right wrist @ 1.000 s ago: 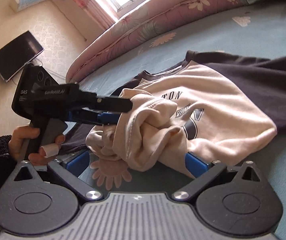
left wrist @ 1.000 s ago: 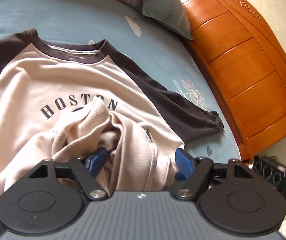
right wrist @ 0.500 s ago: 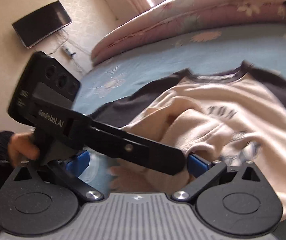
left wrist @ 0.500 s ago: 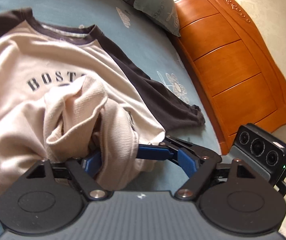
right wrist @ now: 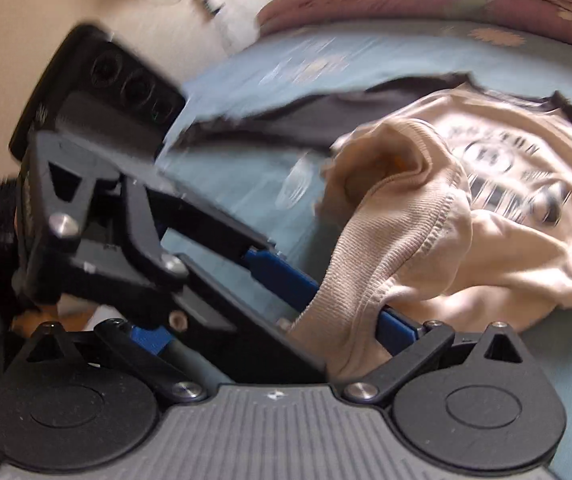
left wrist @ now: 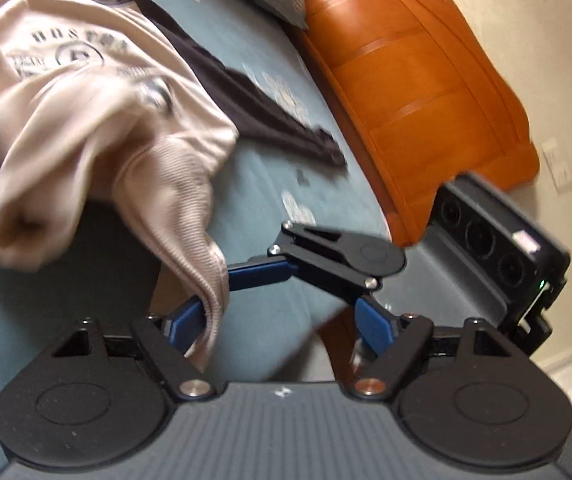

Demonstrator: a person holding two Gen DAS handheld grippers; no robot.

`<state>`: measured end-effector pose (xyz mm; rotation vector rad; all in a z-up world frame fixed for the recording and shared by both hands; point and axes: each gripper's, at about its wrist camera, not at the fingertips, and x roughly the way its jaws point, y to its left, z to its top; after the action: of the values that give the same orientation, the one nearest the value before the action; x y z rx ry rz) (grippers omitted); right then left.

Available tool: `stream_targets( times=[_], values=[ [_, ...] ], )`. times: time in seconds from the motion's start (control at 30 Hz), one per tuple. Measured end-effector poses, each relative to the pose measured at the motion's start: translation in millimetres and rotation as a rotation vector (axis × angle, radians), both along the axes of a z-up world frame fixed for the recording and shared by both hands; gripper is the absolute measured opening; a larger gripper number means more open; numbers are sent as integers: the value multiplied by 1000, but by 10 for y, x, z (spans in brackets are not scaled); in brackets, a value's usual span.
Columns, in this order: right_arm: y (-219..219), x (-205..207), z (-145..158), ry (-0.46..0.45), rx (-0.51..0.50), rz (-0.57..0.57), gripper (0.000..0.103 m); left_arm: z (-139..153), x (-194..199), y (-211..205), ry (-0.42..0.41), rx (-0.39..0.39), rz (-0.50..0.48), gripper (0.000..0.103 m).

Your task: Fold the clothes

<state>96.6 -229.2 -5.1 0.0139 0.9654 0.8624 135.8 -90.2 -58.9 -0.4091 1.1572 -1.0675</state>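
The bed (left wrist: 277,184), in matte blue floral sheet, carried the sweatshirt (left wrist: 85,92) at 10 o'clock in the left view. The glossy wooden headboard (left wrist: 426,92) stood at 2 o'clock. A second earlier the lower body lay bunched over the chest print. It had since been drawn back, exposing the print, so the unfolding appeared to be progressing. The ribbed cream hem (left wrist: 181,208) hung hooked over one finger of each tool. The left gripper (left wrist: 281,308) and right gripper (right wrist: 271,332) both stood spread wide, pinching nothing, with their tips crossed.
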Motion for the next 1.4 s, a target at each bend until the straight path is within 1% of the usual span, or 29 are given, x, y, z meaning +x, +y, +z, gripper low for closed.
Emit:
stream_targets(
  times=[0.07,0.13,0.2,0.27,0.3,0.37,0.4,0.5,0.53,0.6,0.63,0.7,0.77,0.83,0.93,1.07,1.1,1.3,1.4],
  values=[
    [48,-208,-10,6,-67,29,103,14,-205,-4,-24,45,-19,81],
    [62,-358,-50,15,-131,34,103,45,-365,33,-73,114,-24,81],
    [26,-468,-78,23,-168,23,103,93,-475,130,-126,173,-7,81],
    [-42,-546,-88,24,-190,-13,103,148,-550,271,-180,222,26,81],
    [-75,-570,-88,18,-200,-40,103,176,-569,341,-221,254,51,81],
    [-136,-577,-69,-9,-216,-123,103,230,-583,480,-322,331,116,82],
    [-155,-570,-61,-28,-229,-168,103,238,-575,510,-386,384,149,82],
    [-137,-517,-53,-95,-274,-304,103,172,-542,431,-581,572,199,82],
    [-107,-492,-63,-107,-279,-336,103,137,-523,392,-622,604,194,82],
    [21,-434,-124,-119,-277,-353,103,43,-484,316,-690,604,170,83],
    [98,-410,-173,-122,-286,-360,103,-11,-463,265,-729,623,170,83],
    [277,-347,-325,-122,-336,-380,103,-154,-377,178,-775,678,176,83],
    [405,-295,-525,-126,-419,-407,103,-302,-291,110,-814,731,193,83],
    [431,-324,-665,-163,-530,-458,103,-390,-246,99,-849,789,252,83],
    [258,-433,-647,-194,-583,-535,103,-391,-226,184,-862,810,374,83],
    [-39,-583,-510,-263,-661,-655,103,-208,-314,387,-907,787,498,83],
    [-114,-607,-478,-271,-665,-682,103,-149,-337,435,-911,776,524,84],
    [-502,-739,-232,-343,-730,-836,103,215,-560,705,-947,701,609,84],
    [-763,-864,-96,-345,-709,-899,103,371,-719,871,-935,644,636,84]
  ],
)
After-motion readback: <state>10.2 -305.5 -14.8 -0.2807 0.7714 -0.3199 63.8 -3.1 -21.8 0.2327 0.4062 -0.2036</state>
